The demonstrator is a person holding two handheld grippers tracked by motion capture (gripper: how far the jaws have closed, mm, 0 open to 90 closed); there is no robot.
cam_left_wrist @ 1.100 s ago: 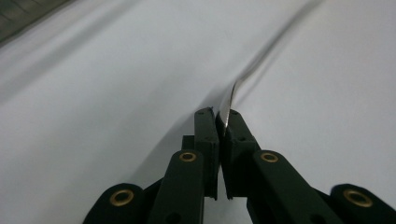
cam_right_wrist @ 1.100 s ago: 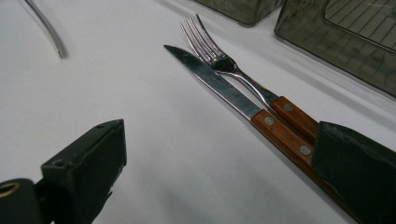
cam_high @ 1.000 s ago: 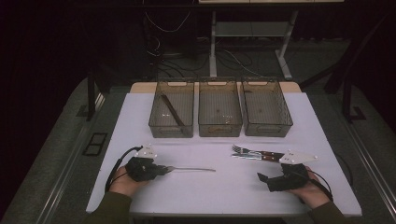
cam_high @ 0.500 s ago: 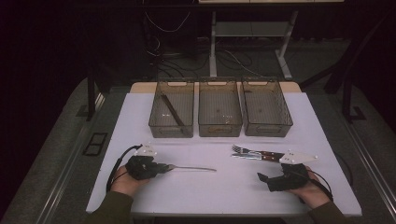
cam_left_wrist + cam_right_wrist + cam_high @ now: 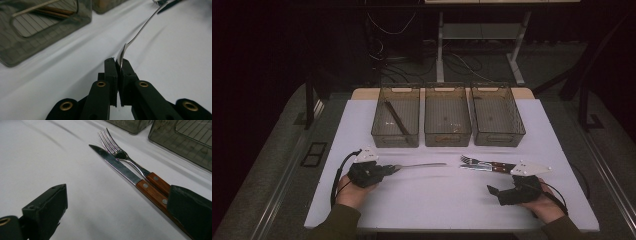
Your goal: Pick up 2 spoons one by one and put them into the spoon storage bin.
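The left gripper [image 5: 388, 169] lies low on the white desk [image 5: 442, 200], near its left front part, and its two black jaws are closed tight on the thin end of a metal utensil [image 5: 419, 165]. In the left gripper view the pads press on this end from both sides, and the slim shiny handle [image 5: 142, 27] runs away from the jaws, up and to the right. In the high view the utensil points to the right, almost level, just above the desk; which kind of utensil it is I cannot tell.

The right gripper [image 5: 493, 190] rests on the right front part of the desk, and its jaws stand wide apart with nothing between them. Just behind it lie a knife [image 5: 117, 166] and a fork [image 5: 112, 147] side by side, both with brown wooden handles with rivets. The right jaw covers the far end of these handles in the right gripper view, but whether it touches them I cannot tell.

Farther back, three dark see-through bins stand in a row, close to each other. The left bin [image 5: 379, 135] holds long thin sticks [image 5: 396, 118], dark brown, which lie slanted across the bottom; in the left gripper view one paler stick lies with them. The middle bin [image 5: 447, 139] shows only some small specks on its bottom, too small to name. In the right bin [image 5: 518, 134] I see the ribbed bottom, and its content I cannot make out.
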